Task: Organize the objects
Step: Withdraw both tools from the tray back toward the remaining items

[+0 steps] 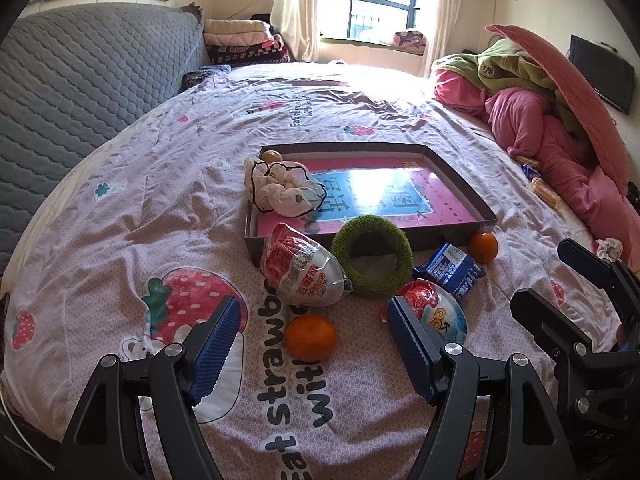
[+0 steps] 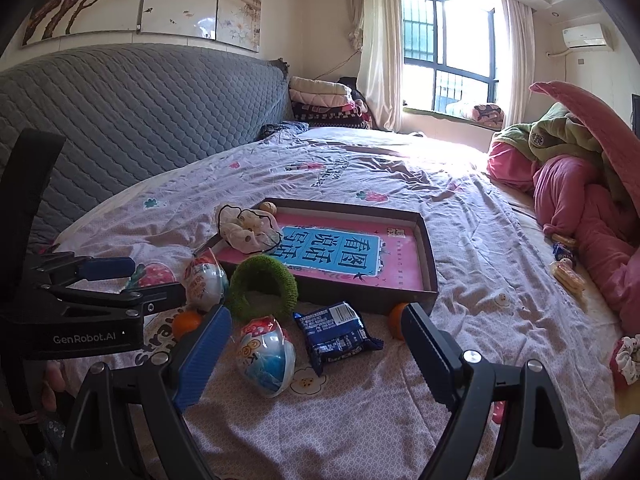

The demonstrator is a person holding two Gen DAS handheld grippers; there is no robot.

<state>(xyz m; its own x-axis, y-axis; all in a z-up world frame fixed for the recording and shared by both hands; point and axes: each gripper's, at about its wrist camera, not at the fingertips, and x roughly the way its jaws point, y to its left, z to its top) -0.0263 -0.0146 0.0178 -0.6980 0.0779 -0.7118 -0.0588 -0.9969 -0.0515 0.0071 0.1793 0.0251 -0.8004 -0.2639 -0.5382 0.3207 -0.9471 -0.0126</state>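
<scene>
bed (image 1: 120, 220) — both tools open

Both cams sit low over the bed (image 1: 120, 208), just behind own fingers, tilted down twd the window (image 2: 448, 52). Left cam closer in. Shared: shallow box (image 1: 460, 188) w/ the items bunched just before it; right cam is further right.

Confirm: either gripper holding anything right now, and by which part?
Nothing is held. The left gripper is open above the round orange tangerine without touching it; the right gripper is open, with nothing pressed by its fingers.
</scene>
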